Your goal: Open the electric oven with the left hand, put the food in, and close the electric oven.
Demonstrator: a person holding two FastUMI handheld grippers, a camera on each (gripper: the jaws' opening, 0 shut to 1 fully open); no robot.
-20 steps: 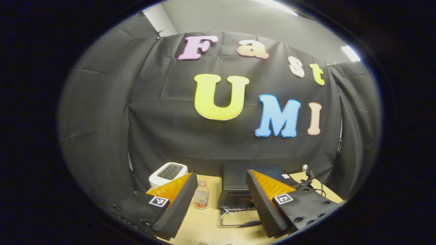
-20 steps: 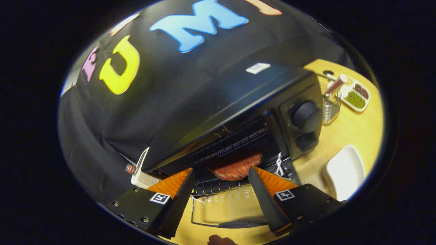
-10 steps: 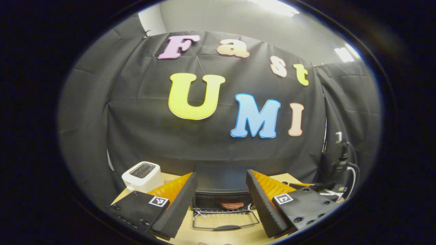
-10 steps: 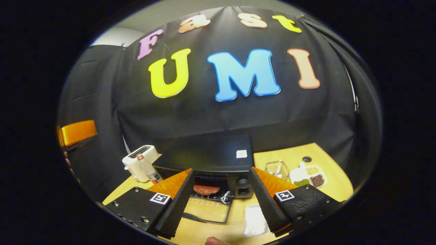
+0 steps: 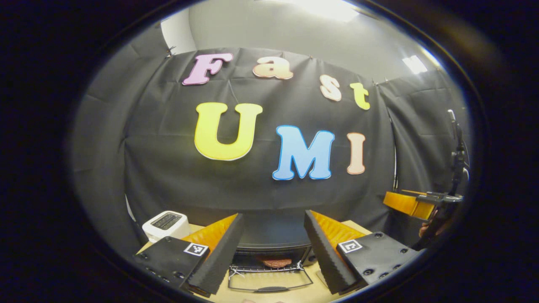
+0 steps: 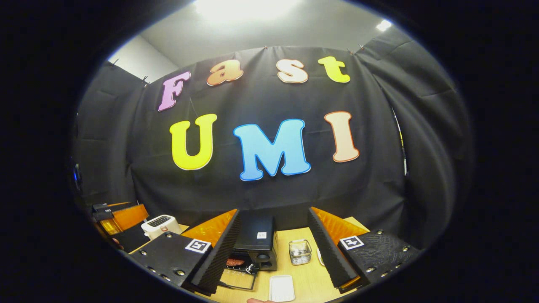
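**Food loaded, oven door down, both grippers held clear**

We find the reddish-brown piece of food (image 5: 276,263) lying on the wire rack inside the black box-shaped electric oven (image 5: 269,240), just behind the open mouth. We judge the loading step done. The oven's glass door with its dark handle (image 5: 269,283) lies folded down flat in front of the oven on the pale wooden table (image 6: 309,280), so closing remains.

The left gripper (image 5: 269,252) hangs above and in front of the oven, lined up with the door, its jaws spread wide and holding nothing. We take this as a staging position for lifting the door. The right gripper (image 6: 271,252) is likewise spread and empty, drawn off to the oven's right, presumably to leave the door's swing free.

Left of the oven stands a white toaster (image 5: 165,223). To its right sit a small clear glass container (image 6: 300,251) and, nearer us, a white rectangular dish (image 6: 281,288), empty, consistent with having supplied the food.
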